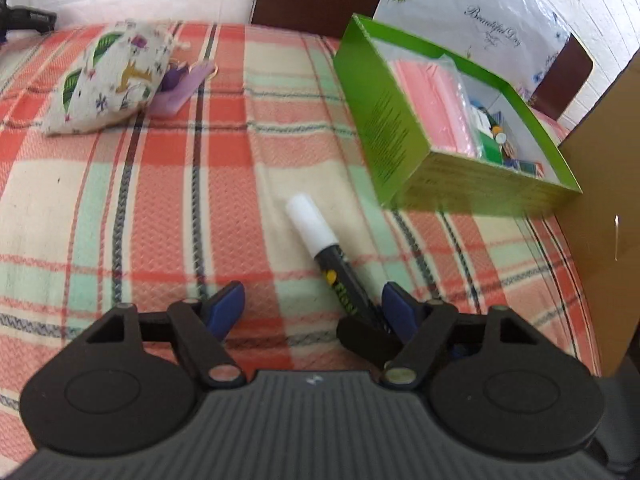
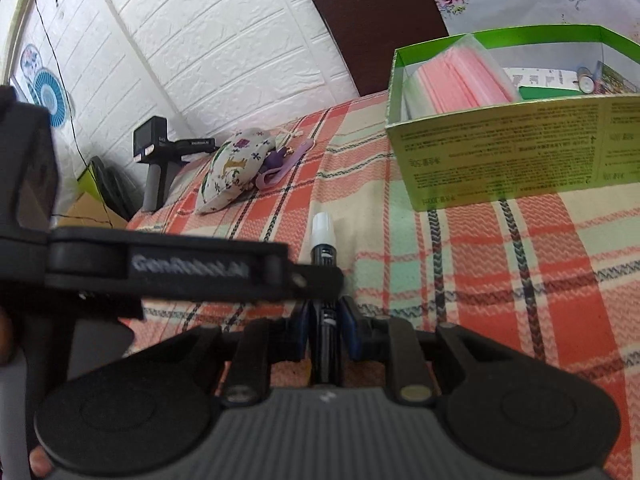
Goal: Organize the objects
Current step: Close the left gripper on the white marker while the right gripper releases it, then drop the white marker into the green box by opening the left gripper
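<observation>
Right gripper (image 2: 325, 330) is clamping one marker (image 2: 325, 248); left gripper (image 1: 312, 306) is standing about half open, gripping nothing.

One marker, cylindrical with black barrel and white cap, is lying above the woven plaid tablecloth (image 1: 168, 200), its barrel pinched between the right gripper's blue pads, beside the left gripper's right finger. One green rectangular cardboard box (image 1: 384, 128) is sitting near, holding one pink plastic-wrapped pack (image 1: 432, 96) and small items. One printed fabric pouch (image 1: 108, 80) is lying well apart, touching one purple strap (image 1: 180, 88).
</observation>
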Available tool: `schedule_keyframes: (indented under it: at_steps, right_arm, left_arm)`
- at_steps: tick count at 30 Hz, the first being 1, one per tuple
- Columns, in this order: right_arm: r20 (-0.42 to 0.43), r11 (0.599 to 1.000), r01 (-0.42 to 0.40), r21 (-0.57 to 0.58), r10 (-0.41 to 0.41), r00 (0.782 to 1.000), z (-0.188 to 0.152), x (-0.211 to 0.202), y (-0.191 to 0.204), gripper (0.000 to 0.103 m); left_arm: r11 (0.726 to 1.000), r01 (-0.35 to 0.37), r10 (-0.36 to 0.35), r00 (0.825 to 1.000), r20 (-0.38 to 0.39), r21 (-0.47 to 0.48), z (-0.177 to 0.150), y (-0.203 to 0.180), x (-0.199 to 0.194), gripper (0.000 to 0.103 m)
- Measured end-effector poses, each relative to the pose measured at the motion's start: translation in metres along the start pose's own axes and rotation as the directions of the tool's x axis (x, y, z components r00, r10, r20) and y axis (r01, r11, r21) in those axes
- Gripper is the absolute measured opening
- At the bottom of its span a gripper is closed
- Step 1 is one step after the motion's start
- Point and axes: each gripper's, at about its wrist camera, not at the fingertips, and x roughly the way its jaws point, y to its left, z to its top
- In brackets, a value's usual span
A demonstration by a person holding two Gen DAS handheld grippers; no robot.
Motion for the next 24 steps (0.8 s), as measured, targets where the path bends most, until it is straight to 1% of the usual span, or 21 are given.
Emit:
schedule_keyframes:
  at_steps: [1,3,4,6,8,11,14,18,22,24]
  right_arm:
    - [0.002,1.000,-0.015,0.006,0.015,1.000,0.000,-0.001,-0.001,0.018]
    - [0.014,0.999,-0.035,-0.007,0.035,0.999,0.000,-0.004,0.001,0.018]
    - [0.029,0.999,-0.026,-0.024,0.027,0.999,0.001,-0.007,0.004,0.018]
    - [0.079,0.998,-0.026,-0.050,0.030,0.996,0.005,-0.015,0.006,0.018]
    - [0.148,0.997,-0.021,-0.070,0.032,0.988,0.013,-0.026,0.007,0.018]
    - [0.267,0.992,0.034,-0.119,-0.001,0.964,0.030,-0.043,0.006,0.018]
    - [0.355,0.987,0.103,-0.125,-0.052,0.933,0.053,-0.050,-0.007,0.018]
    - [0.412,0.985,0.162,-0.067,-0.121,0.903,0.084,-0.052,-0.043,0.018]
    - [0.423,0.977,0.212,-0.006,-0.189,0.886,0.103,-0.042,-0.078,0.018]
    - [0.420,0.970,0.244,0.009,-0.225,0.879,0.110,-0.031,-0.094,0.018]
  left_arm:
    - [1.000,0.012,-0.012,1.000,-0.001,0.015,0.000,-0.005,0.002,0.052]
    - [0.998,0.056,-0.055,0.998,-0.021,0.003,0.003,-0.009,0.004,0.031]
    - [0.998,0.069,-0.069,0.997,-0.020,-0.011,0.005,-0.011,0.003,0.028]
    - [0.997,0.077,-0.077,0.997,0.011,-0.001,0.012,-0.020,-0.006,0.028]
    - [0.995,0.090,-0.092,0.994,0.057,0.038,0.021,-0.035,-0.019,0.025]
    - [0.986,0.117,-0.131,0.984,0.119,0.118,0.043,-0.061,-0.033,0.025]
    - [0.971,0.125,-0.158,0.975,0.153,0.206,0.070,-0.093,-0.028,0.025]
    - [0.952,0.147,-0.193,0.969,0.153,0.269,0.102,-0.130,-0.002,0.025]
    - [0.940,0.140,-0.192,0.971,0.143,0.310,0.122,-0.158,0.027,0.026]
    - [0.937,0.119,-0.174,0.974,0.145,0.328,0.128,-0.166,0.042,0.030]
